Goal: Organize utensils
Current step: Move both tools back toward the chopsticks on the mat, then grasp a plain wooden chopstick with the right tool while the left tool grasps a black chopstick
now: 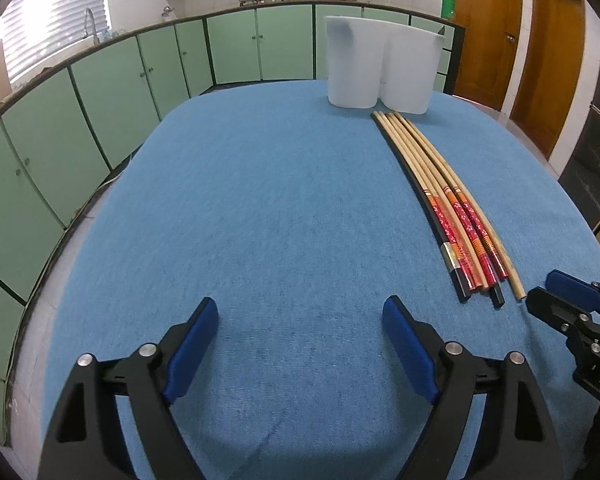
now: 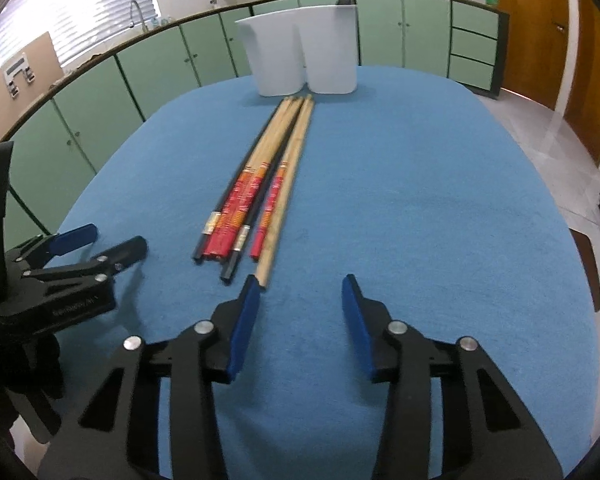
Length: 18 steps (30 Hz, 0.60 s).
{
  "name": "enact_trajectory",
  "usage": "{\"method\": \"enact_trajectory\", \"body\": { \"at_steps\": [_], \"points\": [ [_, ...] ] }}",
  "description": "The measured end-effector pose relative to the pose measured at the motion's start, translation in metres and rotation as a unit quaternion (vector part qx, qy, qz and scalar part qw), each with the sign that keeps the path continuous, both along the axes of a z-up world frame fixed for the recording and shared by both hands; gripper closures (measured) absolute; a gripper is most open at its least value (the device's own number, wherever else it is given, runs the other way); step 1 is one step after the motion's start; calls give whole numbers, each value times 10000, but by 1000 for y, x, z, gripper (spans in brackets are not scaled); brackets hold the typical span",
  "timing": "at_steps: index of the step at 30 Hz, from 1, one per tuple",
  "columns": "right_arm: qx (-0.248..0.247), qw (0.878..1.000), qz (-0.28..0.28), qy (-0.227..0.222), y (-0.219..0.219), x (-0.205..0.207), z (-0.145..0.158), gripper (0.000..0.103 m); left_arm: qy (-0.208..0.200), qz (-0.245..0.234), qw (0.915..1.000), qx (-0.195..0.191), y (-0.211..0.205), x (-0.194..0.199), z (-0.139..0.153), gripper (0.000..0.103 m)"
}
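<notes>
Nothing is being carried yet; I judge the work is standing at its first step, choosing a chopstick to pick up. The right gripper is hovering released over the blue cloth, its jaws spread wide and holding nothing. The bundle of chopsticks is lying just ahead and a little to its left, and the plain wooden one is ending close beside its left finger. The white double holder is standing farther ahead, past the far tips of the sticks. The left gripper is also waiting released, over bare cloth, with the sticks well off to its right.

The next move probably calls for shifting the right gripper leftward and closing on one thin stick only, which is delicate because they are lying packed together. How many sticks there are is hard to count. The inside of the holder is hidden; only a dark tip is showing above its far rim.
</notes>
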State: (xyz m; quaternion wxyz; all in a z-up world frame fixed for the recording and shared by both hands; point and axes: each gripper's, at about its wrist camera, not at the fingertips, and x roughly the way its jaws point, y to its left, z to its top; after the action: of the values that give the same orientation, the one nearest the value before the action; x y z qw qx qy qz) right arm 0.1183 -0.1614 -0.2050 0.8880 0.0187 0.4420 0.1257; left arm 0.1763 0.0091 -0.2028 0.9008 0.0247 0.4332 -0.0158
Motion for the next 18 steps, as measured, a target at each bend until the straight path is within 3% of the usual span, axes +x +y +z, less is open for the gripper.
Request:
{"method": "enact_trajectory", "body": {
  "at_steps": [4,9,16,18],
  "points": [
    [-184,9998,77,-21,13,3,-2,66,-3,-24,10000,15,-1,-1,0,20],
    [-240,9997,-5,-40,12,8,-2,82,8,7,10000,-6,-1,-2,-1,19],
    [-192,9998,68,-26,17,12,-4,83,26,-21,10000,-14,-3,-3,-1,19],
    [-272,9996,72,-31,19,14,-4,96,30,-52,10000,-26,-5,-3,-1,19]
  ]
}}
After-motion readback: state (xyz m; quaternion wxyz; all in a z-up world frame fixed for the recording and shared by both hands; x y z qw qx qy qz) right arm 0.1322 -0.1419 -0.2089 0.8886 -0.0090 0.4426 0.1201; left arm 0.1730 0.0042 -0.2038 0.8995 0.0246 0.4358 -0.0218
